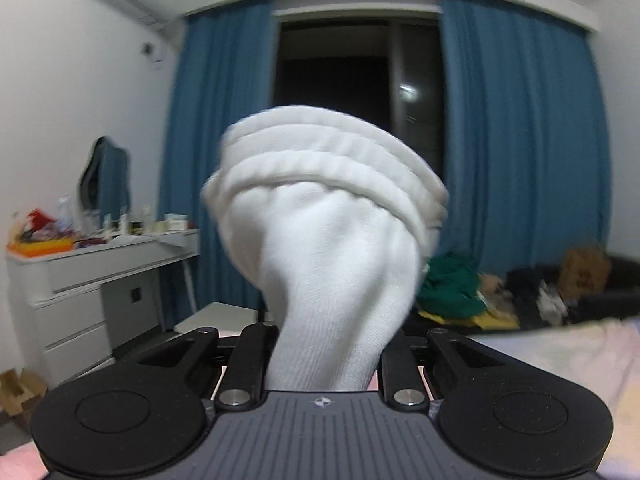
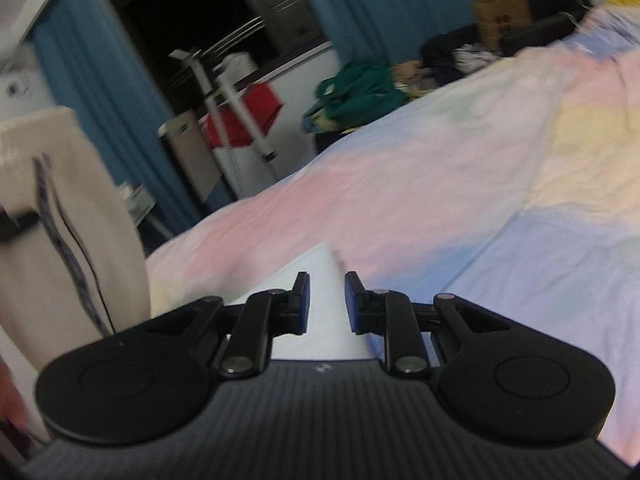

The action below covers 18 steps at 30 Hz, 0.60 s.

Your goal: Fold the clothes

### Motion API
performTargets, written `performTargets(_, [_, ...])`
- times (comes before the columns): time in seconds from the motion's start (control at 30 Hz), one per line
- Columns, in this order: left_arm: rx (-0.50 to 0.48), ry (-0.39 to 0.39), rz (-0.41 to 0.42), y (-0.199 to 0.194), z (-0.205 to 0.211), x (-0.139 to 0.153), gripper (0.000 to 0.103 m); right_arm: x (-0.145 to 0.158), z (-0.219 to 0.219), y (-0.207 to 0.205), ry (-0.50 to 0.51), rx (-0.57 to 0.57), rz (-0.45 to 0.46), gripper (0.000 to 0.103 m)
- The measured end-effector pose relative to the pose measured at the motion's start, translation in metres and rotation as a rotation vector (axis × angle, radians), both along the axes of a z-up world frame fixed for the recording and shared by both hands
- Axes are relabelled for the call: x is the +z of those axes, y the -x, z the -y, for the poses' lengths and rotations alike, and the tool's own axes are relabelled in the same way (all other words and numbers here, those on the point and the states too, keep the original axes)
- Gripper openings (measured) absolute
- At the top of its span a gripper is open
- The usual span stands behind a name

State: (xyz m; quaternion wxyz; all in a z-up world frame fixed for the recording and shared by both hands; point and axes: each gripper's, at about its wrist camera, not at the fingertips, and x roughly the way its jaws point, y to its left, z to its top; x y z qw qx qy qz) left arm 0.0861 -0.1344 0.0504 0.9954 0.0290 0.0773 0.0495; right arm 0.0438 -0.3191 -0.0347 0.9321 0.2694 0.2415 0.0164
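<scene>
My left gripper [image 1: 324,360] is shut on a pair of white socks [image 1: 320,216]. The socks stand up from the jaws with the ribbed cuffs bunched at the top, and they hide the fingertips. My right gripper [image 2: 327,300] is open and empty, low over the pastel bedsheet [image 2: 460,168]. A white flat piece [image 2: 320,280] lies on the sheet just under and between its fingers. A cream garment with dark lines [image 2: 60,232] hangs at the left edge of the right wrist view.
A heap of green and dark clothes [image 2: 360,92] lies past the bed's far edge, also seen in the left wrist view [image 1: 452,288]. A white dresser with clutter [image 1: 80,276] stands left. Blue curtains [image 1: 520,120] frame a dark window. A drying rack with red cloth [image 2: 244,120] stands beside the bed.
</scene>
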Motion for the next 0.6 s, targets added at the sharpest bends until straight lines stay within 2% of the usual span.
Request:
performTargets(0.1, [-0.066, -0.114, -0.039, -0.005, 0.057, -0.045, 0.019, -0.007, 0.023, -0.001, -0.071, -0.064, -0.008, 0.023])
performTargets(0.17, [-0.134, -0.224, -0.111, -0.009, 0.093, -0.086, 0.019, -0.011, 0.032, -0.002, -0.103, -0.086, -0.013, 0.023])
performTargets(0.23, [-0.201, -0.323, -0.194, -0.009, 0.118, -0.122, 0.02, -0.011, 0.036, -0.002, -0.102, -0.092, -0.001, 0.023])
performTargets(0.3, [-0.238, -0.415, -0.219, -0.006, 0.135, -0.149, 0.022, -0.01, 0.035, -0.001, -0.091, -0.089, 0.024, 0.023])
performTargets(0.33, [-0.247, -0.462, -0.209, -0.004, 0.141, -0.158, 0.023, -0.01, 0.034, -0.002, -0.097, -0.081, 0.03, 0.023])
performTargets(0.43, [-0.273, -0.497, -0.201, -0.003, 0.144, -0.159, 0.031, -0.016, 0.038, -0.004, -0.179, -0.04, 0.034, 0.023])
performTargets(0.47, [-0.281, -0.506, -0.198, -0.002, 0.144, -0.159, 0.04, -0.019, 0.041, -0.006, -0.215, -0.028, 0.03, 0.023])
performTargets(0.5, [-0.293, -0.521, -0.208, -0.003, 0.145, -0.158, 0.061, -0.022, 0.043, -0.008, -0.249, -0.02, 0.023, 0.023])
performTargets(0.57, [-0.321, -0.565, -0.231, -0.003, 0.133, -0.158, 0.076, -0.027, 0.045, -0.011, -0.298, -0.011, 0.012, 0.023])
performTargets(0.6, [-0.328, -0.584, -0.227, 0.006, 0.12, -0.156, 0.08, -0.029, 0.045, -0.012, -0.317, -0.009, 0.007, 0.023])
